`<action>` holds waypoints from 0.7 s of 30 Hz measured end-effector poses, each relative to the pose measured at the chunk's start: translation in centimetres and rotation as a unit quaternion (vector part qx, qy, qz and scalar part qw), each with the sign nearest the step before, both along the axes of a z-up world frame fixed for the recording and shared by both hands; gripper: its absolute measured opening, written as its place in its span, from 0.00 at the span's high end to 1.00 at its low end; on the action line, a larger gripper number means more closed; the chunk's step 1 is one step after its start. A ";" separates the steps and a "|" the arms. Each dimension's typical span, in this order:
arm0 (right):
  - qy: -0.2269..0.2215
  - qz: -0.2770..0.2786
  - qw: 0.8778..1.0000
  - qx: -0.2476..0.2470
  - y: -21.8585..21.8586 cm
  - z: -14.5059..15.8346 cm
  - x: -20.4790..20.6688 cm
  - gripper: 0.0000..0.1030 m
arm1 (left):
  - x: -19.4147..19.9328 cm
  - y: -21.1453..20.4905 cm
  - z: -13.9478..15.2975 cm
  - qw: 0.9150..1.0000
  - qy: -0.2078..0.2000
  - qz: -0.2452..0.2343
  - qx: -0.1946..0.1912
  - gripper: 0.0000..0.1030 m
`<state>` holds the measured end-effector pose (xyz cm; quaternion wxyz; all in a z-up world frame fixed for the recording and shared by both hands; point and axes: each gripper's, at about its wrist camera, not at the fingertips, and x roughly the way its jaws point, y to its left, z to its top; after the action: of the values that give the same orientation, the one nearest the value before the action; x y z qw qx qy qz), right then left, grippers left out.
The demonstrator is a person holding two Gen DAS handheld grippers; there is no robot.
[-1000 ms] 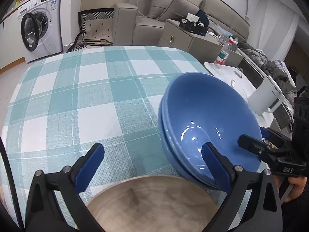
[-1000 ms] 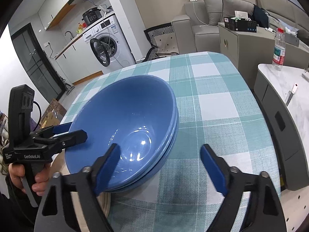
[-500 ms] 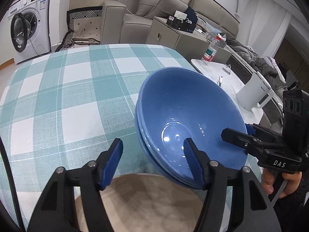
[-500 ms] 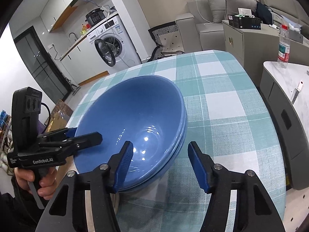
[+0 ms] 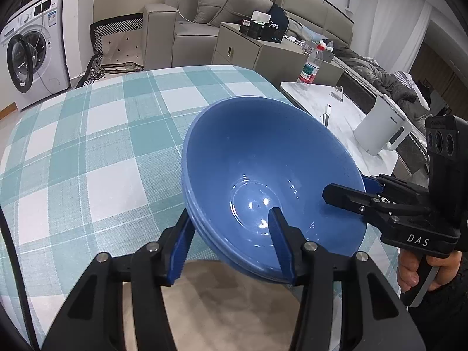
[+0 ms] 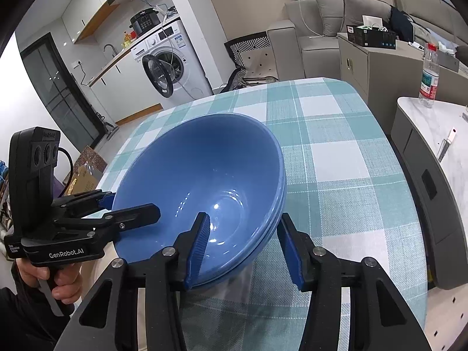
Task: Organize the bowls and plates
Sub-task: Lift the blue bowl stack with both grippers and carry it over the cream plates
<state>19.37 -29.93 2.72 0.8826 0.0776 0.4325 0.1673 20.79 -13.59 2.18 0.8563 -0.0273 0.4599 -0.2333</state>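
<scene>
A stack of nested blue bowls [image 5: 263,152] [image 6: 204,158] stands on the checked tablecloth, its near edge over a beige round plate [image 5: 234,307]. My left gripper [image 5: 229,213] [image 6: 134,204] straddles the stack's near-left wall, one finger outside and one inside, and its jaws are closing. My right gripper [image 6: 242,216] [image 5: 345,187] straddles the opposite wall in the same way, also closing. On both, the outer pad sits at the wall, while a strip of bowl still shows beside the inner pad. A hand holds each gripper's handle.
The teal and white checked table [image 5: 87,146] ends just right of the bowls. Beyond it, a marble side table carries a white kettle [image 5: 383,128] and a water bottle [image 5: 311,64]. A washing machine [image 5: 29,58] and a grey sofa [image 5: 204,14] stand further back.
Both pairs of jaws have narrowed from wide apart to close around the bowl walls. The left gripper has shifted slightly towards the bowls. The bowl stack has stayed where it was.
</scene>
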 end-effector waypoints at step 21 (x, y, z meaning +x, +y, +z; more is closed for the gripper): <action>-0.011 -0.005 1.000 -0.005 -0.1 0.8 -1.1 0.52 | -0.6 -0.1 0.6 1.000 -0.011 0.000 0.006 0.51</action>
<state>18.31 -30.02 3.54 0.8884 0.0736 0.4231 0.1620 20.16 -13.69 2.78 0.8612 -0.0198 0.4521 -0.2312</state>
